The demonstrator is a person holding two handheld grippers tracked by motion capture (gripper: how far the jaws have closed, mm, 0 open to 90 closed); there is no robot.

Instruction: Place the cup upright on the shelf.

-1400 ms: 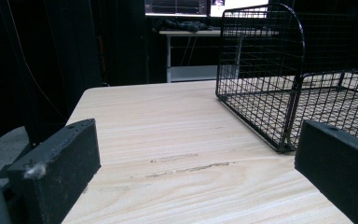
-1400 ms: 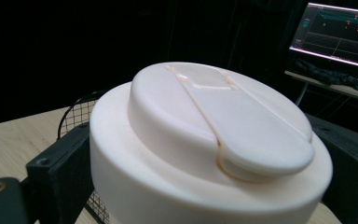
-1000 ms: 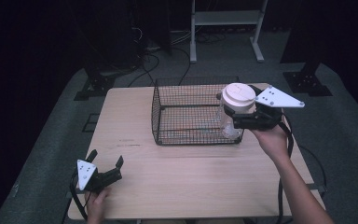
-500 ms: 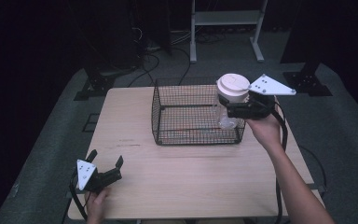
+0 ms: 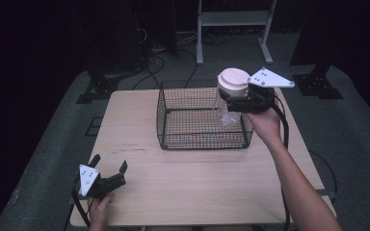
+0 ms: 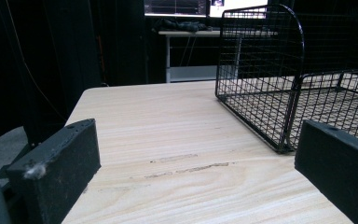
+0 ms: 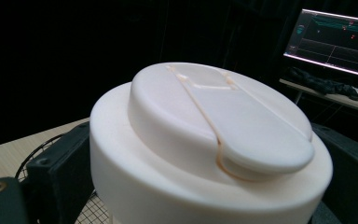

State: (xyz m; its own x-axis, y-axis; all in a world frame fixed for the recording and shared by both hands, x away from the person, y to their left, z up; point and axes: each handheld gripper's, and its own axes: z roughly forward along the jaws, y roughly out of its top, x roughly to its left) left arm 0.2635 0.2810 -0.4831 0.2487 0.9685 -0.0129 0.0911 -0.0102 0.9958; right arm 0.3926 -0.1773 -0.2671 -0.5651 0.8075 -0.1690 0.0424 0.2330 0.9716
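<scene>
A clear jar with a cream flip-top lid (image 5: 232, 82) hangs in the air above the right end of a black wire basket (image 5: 173, 139), and my right gripper (image 5: 231, 100) is shut on it just under the lid. The lid (image 7: 214, 140) fills the right gripper view up close, with a black jaw at either side. My left gripper (image 5: 110, 169) rests open on the wooden table (image 5: 202, 192) near its front left corner, nothing between its jaws. In the left gripper view the basket (image 6: 279, 88) stands ahead and to the right.
The table's left and front parts are bare wood. Cables, a white metal stand (image 5: 231, 19) and dark equipment bases lie on the grey floor beyond the table. A lit monitor (image 7: 338, 42) stands on a desk in the background.
My right gripper has lifted the jar and carried it left and away from the person, from beside the basket's right wall to above that end. The left gripper has stayed put.
</scene>
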